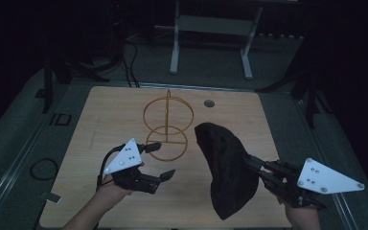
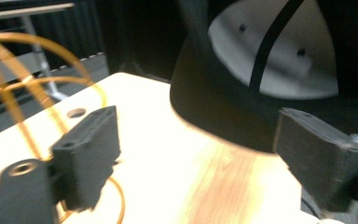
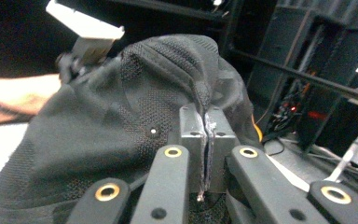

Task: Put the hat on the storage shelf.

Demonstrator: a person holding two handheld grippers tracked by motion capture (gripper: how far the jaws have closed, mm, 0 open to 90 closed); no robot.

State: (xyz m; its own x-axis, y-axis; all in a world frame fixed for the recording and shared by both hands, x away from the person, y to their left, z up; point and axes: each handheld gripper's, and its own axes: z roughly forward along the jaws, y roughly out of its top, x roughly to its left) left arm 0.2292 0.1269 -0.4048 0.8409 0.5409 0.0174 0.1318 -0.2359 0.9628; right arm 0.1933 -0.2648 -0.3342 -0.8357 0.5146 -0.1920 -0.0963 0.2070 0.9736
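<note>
The right gripper [image 1: 253,168], at the near right of the table [image 1: 110,110], has its jaws pressed together on a thin fold of a black cap [image 1: 225,167]. The right gripper view shows the two pads closed on the mesh fabric near a seam, with almost no gap between them. The cap hangs raised and tilted, crown toward the table centre, and its lower edge appears to reach the near table edge; whether it touches the wood cannot be told in this dim light.

The left gripper [image 1: 159,161], at the near left, has its jaws spread wide and holds nothing. It points toward the cap. In the left gripper view the cap's pale inner lining sits just beyond the open jaws.

Farther back, at the table centre, stands a gold wire stand [image 1: 167,125], upright and just beside the left gripper's upper jaw.

Risks from this position:
- The pinch covers only a small fold. A sharp swing or a pull from the other side could slide the fabric out, and the cap would drop.
- The left gripper's upper jaw is close to the stand's lower ring. A careless reach could tip it.
- Soft mesh may collapse if gripped far from the stiff brim.
</note>
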